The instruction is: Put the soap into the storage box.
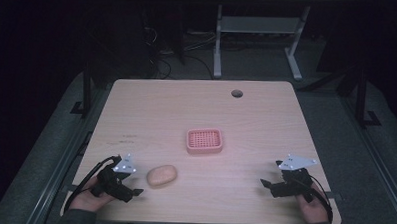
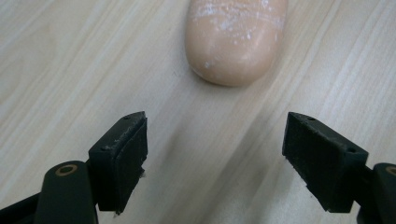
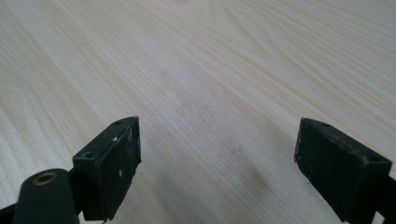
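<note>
A peach oval soap bar (image 1: 161,176) lies on the wooden table (image 1: 196,107) near its front left. In the left gripper view the soap bar (image 2: 236,39) has white scuffs and sits just ahead of the jaws. My left gripper (image 1: 135,184) (image 2: 215,126) is open, close to the left of the soap and apart from it. A pink slotted soap dish (image 1: 204,140) rests at the table's middle with nothing in it. My right gripper (image 1: 270,173) (image 3: 218,135) stands open over bare wood at the front right, holding nothing.
A round cable hole (image 1: 236,93) is near the table's far edge. Beyond the table stand the white legs of another desk (image 1: 217,52), with cables on the dark floor. Bare wood (image 3: 210,70) lies ahead of the right jaws.
</note>
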Available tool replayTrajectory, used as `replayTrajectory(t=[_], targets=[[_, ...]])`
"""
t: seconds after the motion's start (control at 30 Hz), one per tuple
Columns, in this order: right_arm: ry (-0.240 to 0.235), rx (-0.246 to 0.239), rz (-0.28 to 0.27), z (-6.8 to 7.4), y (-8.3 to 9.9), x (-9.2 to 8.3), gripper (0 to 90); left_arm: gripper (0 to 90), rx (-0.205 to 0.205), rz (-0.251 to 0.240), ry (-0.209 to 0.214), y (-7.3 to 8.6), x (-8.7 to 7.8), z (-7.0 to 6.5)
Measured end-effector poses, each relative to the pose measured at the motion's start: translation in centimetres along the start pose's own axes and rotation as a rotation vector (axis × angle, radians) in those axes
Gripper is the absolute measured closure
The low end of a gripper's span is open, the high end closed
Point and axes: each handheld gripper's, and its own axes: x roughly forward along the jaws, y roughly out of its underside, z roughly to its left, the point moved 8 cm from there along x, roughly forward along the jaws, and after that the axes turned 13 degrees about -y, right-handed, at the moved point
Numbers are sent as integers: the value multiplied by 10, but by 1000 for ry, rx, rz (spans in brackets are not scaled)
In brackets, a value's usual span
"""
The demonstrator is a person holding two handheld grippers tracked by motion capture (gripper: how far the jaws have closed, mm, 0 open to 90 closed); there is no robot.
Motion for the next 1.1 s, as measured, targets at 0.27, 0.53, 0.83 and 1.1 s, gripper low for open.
replayTrajectory(t=[0.27,0.53,0.83,1.1], targets=[[-2,-3,3,1,-2,1,141,221,13,-17,7,-11,3,0],[-3,-4,1,1,-2,1,141,220,22,-27,14,-17,5,-3],[-6,-9,5,1,-3,2,142,221,25,-41,17,-21,6,-3],[-5,-12,8,1,-3,3,141,220,41,-43,29,-29,10,-6]])
